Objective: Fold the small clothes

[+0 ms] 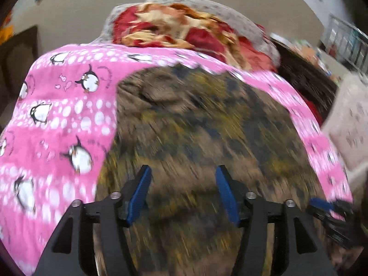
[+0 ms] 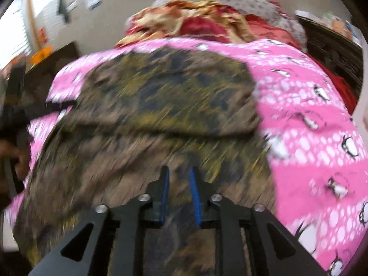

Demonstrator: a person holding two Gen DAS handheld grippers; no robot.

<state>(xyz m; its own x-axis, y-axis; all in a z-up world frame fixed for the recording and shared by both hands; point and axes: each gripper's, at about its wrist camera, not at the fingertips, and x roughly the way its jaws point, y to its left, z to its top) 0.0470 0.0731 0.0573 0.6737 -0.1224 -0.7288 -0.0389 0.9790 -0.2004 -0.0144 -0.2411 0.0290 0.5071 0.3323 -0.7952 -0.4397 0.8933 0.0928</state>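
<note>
- Looking down through both wrist cameras, I see the brown camouflage garment point(image 1: 195, 124) lying on the pink penguin-print blanket point(image 1: 64, 115), near its middle.
- In the right wrist view one flap point(image 2: 184, 96) of the garment lies doubled over the rest, its edge running across the cloth, so I judge at least one fold is done.
- My left gripper point(image 1: 182, 192) hangs over the cloth with its blue pads spread wide and nothing between them.
- My right gripper point(image 2: 179, 195) has its pads a little apart, with no cloth pinched that I can see through the blur.
- Left to do, I judge: further folds and smoothing, since the near part looks rumpled.
- A red and cream floral blanket point(image 1: 174, 27) is heaped beyond.
</note>
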